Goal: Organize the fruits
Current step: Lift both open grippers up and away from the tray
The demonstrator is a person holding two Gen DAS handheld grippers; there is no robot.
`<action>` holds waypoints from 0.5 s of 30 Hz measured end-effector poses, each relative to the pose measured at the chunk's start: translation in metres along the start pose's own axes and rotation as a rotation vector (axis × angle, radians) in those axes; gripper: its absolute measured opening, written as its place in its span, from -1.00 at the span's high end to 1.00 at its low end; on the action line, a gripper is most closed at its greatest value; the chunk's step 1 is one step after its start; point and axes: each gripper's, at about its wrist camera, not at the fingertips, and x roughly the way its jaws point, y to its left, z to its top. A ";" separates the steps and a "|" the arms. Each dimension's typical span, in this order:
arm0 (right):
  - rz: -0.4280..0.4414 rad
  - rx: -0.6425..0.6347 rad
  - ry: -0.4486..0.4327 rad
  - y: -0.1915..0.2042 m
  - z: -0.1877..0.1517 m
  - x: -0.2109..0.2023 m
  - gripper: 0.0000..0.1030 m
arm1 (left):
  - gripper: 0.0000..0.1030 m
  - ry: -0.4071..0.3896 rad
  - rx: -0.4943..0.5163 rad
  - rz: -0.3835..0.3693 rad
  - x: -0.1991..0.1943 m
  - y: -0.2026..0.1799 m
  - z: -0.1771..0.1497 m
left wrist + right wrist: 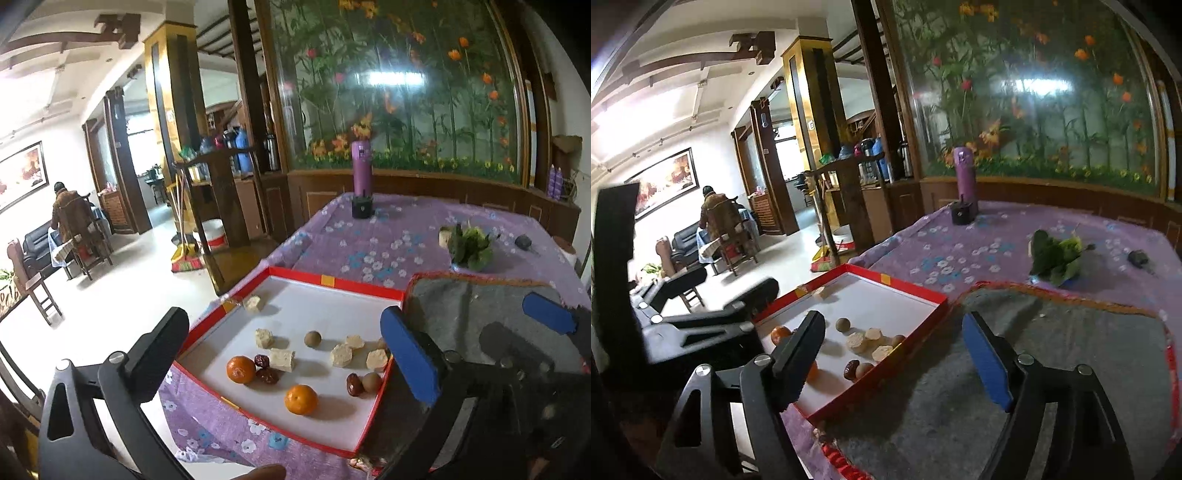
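A shallow red-rimmed tray (334, 282) with a white floor lies on the purple flowered tablecloth. In it are two mandarins (241, 368) (301, 399), red dates (266, 375), brown longans (313, 338) and several pale chunks (282, 359). My left gripper (282, 325) hangs open above the tray's near side with nothing between its fingers. My right gripper (892, 321) is open too and holds nothing; it straddles the tray's right rim (916, 354) and the grey mat (1052, 350). Its black finger (803, 347) hides part of one mandarin.
The grey mat (480, 310) with a red fringe lies right of the tray. Farther back stand a purple flask (361, 166) and a small black box (362, 208). Leafy greens (471, 245) lie at the right. The table's left edge drops to the floor.
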 end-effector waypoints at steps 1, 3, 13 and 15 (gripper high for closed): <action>-0.010 -0.003 -0.008 0.001 0.000 -0.004 -0.57 | -1.00 -0.008 -0.001 -0.002 -0.004 0.001 0.001; -0.024 -0.003 -0.013 0.002 0.000 -0.008 -0.62 | -1.00 -0.012 -0.002 -0.009 -0.010 0.002 0.003; -0.034 0.008 -0.013 0.006 -0.003 -0.014 -0.73 | -1.00 0.000 -0.019 0.028 -0.013 0.013 0.002; -0.027 0.007 -0.006 0.007 -0.004 -0.012 -0.73 | -1.00 0.005 -0.038 0.049 -0.008 0.019 0.002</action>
